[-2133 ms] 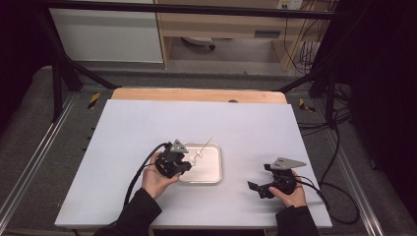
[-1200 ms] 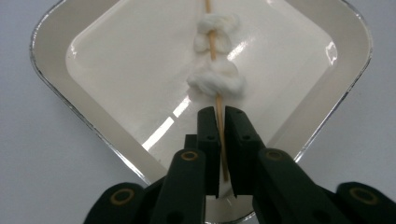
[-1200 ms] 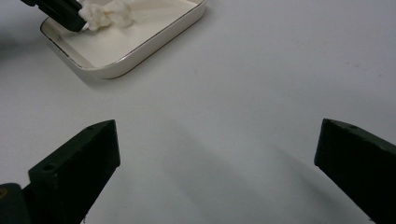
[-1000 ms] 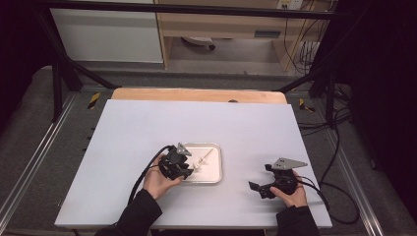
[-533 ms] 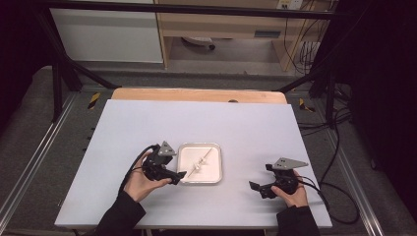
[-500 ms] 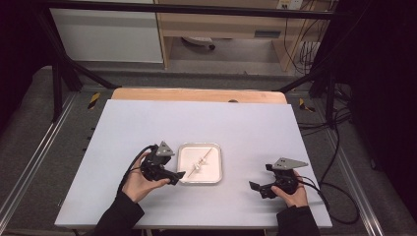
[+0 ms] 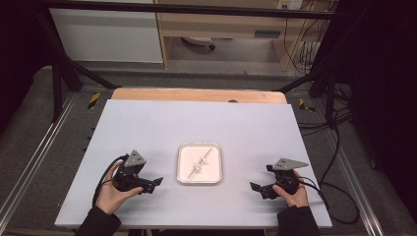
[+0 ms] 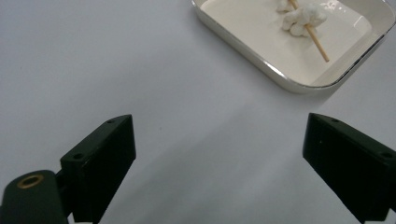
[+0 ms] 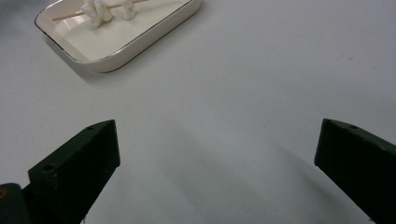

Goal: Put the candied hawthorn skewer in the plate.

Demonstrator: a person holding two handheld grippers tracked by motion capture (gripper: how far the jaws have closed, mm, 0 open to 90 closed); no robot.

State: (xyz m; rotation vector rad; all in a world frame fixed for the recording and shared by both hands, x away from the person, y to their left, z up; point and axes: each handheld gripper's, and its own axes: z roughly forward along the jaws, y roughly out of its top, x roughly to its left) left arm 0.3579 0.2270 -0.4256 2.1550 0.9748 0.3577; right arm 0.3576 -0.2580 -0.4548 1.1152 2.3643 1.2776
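Skewer point(image 7: 200, 162) and its white lumps point(image 8: 303, 17) lie in the small white tray point(image 7: 183, 177) at the middle of the pale table point(image 7: 147, 128), the thin wooden stick running diagonally across the tray floor with the soft-looking pieces threaded near its middle. The left gripper point(image 7: 153, 183) rests on the table just to the left of the tray, held in the person's left hand point(image 7: 112, 192); its two black jaws stand wide apart with nothing between them, and in the left gripper view the tray sits ahead and to the upper right. The right gripper point(image 7: 254, 188) lies well to the right of the tray in the right hand point(image 7: 291, 192), likewise spread wide and empty — in the right gripper view the tray shows at the upper left, the stick lying across it. The stick looks very light, stiff along its length but thin enough to snap if pinched hard or levered against the tray wall; the white pieces look soft, perhaps marshmallow or dough, and would likely squash or tear under the jaws, though the pictures do not settle what they are. The better hold, I judge, is on a bare end of the stick, clear of the lumps, with a gentle close — the raised rim of the tray may hinder a low approach, so coming down from above seems safer.
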